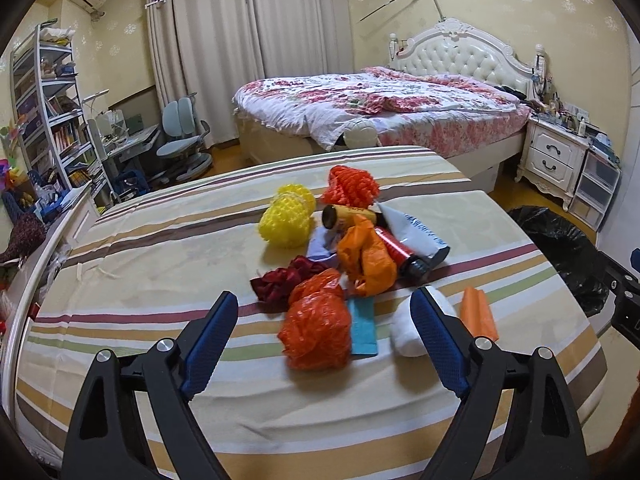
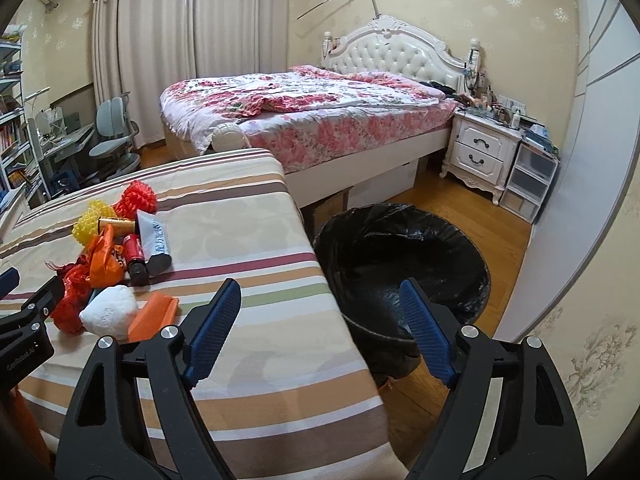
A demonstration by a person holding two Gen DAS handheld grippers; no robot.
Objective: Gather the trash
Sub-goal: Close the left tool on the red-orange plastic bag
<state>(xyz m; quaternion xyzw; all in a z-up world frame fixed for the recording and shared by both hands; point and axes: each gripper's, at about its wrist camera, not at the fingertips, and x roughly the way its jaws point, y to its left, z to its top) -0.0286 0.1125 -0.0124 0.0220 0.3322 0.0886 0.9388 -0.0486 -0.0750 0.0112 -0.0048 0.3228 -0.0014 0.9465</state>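
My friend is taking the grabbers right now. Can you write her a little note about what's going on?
Left tool: open, empty, aimed at the crumpled red plastic bag at the near edge of the trash pile.
Right tool: open, empty, out over the table's edge, the black-lined bin ahead.
Trash: all in a pile on the striped tablecloth: yellow foam net, white wad, orange pieces, tubes.
Done: nothing shows in the visible part of the bin.
Left: pick up each piece and drop it in the bin on the floor beside the table.
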